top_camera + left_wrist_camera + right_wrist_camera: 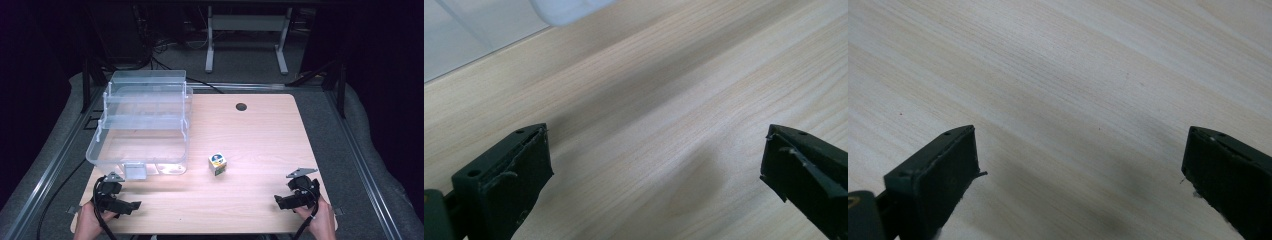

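Your left gripper [116, 196] and right gripper [298, 192] rest low at the near corners of the worktop [260, 135], fingers [506, 180] spread wide and holding nothing, each angled inward, with the small cube [217, 164] between them beside the clear box [142, 125].

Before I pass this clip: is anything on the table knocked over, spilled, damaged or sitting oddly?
Nothing stands out. The clear tiered organizer box stands fanned open and upright at the table's left side. The small printed cube rests flat beside it, apart. Both tongs, left and right, are open and hold nothing, at the near edge.
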The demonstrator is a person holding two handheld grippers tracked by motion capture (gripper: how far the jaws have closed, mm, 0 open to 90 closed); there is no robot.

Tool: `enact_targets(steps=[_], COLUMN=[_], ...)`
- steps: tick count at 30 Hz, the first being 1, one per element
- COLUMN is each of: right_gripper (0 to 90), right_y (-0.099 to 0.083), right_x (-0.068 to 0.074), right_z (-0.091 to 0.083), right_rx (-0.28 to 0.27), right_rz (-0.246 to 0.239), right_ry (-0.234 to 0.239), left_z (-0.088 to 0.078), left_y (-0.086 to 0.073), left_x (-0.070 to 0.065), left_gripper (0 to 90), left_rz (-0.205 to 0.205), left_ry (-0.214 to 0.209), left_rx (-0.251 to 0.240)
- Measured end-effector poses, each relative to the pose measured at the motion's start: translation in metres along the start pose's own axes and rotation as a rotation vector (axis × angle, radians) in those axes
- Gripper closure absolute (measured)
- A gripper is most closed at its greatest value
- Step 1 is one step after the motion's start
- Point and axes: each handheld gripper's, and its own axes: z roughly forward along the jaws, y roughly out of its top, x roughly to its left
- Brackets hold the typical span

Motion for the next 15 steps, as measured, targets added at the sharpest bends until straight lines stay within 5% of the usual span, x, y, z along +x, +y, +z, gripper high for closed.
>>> enact_targets(steps=[15], right_gripper=[0.3], right_y=[0.0085], right_x=[0.0055], right_z=[-0.0039], right_rx=[0.007], right_rz=[-0.009], right_ry=[0.011], left_z=[-0.0021], left_y=[0.0007], left_x=[-0.0026], left_gripper=[0.0], left_rz=[0.025], left_ry=[0.02], left_rx=[-0.006])
